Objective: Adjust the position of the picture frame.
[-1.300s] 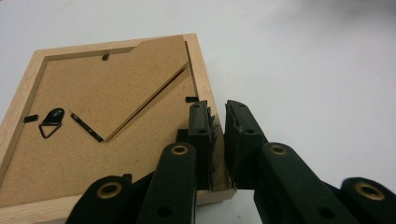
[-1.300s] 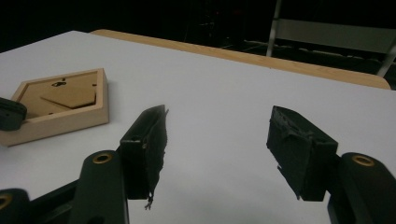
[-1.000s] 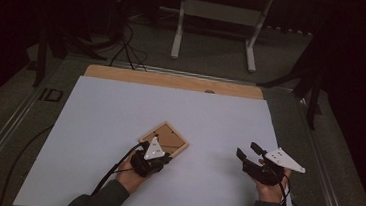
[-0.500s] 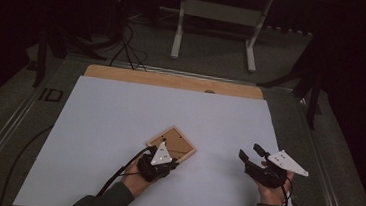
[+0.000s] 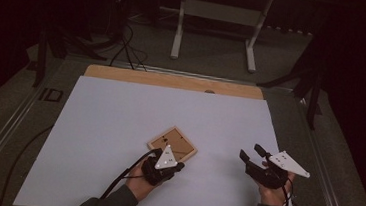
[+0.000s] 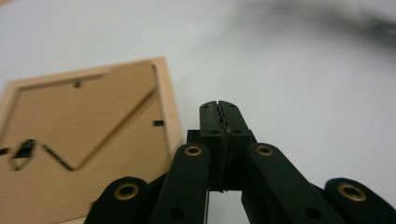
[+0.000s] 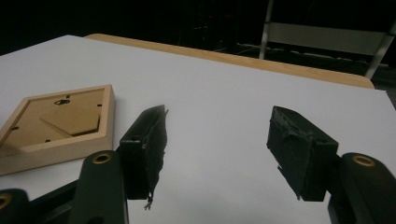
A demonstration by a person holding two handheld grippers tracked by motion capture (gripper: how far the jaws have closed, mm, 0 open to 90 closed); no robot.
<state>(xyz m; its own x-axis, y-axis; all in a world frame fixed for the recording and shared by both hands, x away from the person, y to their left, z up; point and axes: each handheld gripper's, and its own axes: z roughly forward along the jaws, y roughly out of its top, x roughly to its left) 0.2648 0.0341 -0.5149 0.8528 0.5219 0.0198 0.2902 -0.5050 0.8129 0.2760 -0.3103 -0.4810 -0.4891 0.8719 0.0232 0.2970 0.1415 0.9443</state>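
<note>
While the wooden picture frame (image 5: 173,145) lies face down on the white table (image 5: 119,122), the left gripper (image 6: 219,109) sits just beside its near corner, jaws having just closed pad to pad on nothing. The right gripper (image 7: 219,140) holds well apart from the frame, jaws wide and empty.

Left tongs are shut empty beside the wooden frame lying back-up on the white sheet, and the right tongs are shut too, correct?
Not quite: the right tongs stand open, empty, as the right gripper view shows. The left tongs are shut empty beside the back-up wooden frame.
</note>
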